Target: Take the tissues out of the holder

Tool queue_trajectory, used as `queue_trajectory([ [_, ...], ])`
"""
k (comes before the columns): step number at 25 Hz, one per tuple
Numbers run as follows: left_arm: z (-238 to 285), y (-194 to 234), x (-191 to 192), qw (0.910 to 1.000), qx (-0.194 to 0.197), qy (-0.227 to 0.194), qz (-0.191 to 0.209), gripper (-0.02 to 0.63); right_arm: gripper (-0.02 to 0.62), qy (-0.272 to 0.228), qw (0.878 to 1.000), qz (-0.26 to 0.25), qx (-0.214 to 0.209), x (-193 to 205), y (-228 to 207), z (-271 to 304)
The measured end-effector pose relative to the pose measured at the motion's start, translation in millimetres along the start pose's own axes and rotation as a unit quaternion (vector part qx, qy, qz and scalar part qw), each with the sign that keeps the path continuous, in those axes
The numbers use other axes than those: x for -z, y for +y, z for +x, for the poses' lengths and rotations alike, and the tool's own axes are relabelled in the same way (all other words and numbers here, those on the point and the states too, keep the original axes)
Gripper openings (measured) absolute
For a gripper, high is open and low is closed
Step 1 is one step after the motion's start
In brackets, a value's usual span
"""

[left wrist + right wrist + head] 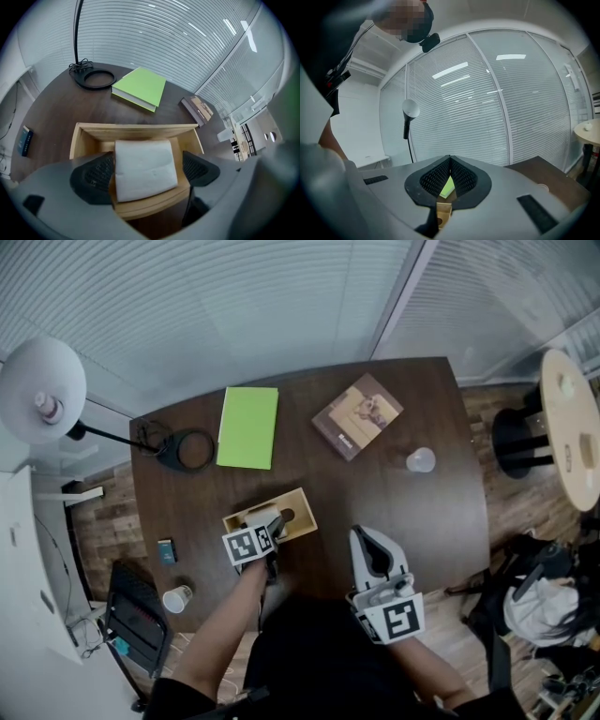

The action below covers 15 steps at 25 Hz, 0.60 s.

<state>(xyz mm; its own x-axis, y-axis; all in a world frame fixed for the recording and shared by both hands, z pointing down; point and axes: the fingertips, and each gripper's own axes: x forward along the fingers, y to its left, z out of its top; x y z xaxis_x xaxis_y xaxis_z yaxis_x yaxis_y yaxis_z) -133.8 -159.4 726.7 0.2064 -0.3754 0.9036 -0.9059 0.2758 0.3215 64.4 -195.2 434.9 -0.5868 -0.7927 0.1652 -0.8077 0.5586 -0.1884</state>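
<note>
A light wooden tissue holder lies near the front of the dark table, and a white folded stack of tissues rests in it. In the left gripper view the tissues lie on the holder. My left gripper straddles the stack with its jaws wide; the right pad stands apart from the paper, so nothing is gripped. My right gripper hovers over the table's front edge to the right of the holder. Its jaws are shut and hold nothing.
A green book, a brown book and a lamp base with its cable lie at the back of the table. A clear cup stands at the right; a paper cup and a small blue box sit front left.
</note>
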Motion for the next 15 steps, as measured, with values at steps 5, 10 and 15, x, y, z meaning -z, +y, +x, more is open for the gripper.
queue_trajectory([
  [5, 10.0, 1.9, 4.3, 0.9992, -0.009, 0.04, 0.0, 0.451, 0.011, 0.002, 1.0, 0.01, 0.005, 3.1, -3.4, -0.8],
  [10, 15.3, -0.1, 4.7, 0.9973, -0.02, 0.061, 0.035, 0.451, 0.011, -0.004, 1.0, 0.012, 0.014, 0.8, -6.9, -2.6],
  [15, 18.4, 0.0, 2.2, 0.9967, -0.022, 0.066, 0.041, 0.451, 0.011, -0.005, 1.0, 0.012, 0.02, 3.8, -12.1, -6.6],
])
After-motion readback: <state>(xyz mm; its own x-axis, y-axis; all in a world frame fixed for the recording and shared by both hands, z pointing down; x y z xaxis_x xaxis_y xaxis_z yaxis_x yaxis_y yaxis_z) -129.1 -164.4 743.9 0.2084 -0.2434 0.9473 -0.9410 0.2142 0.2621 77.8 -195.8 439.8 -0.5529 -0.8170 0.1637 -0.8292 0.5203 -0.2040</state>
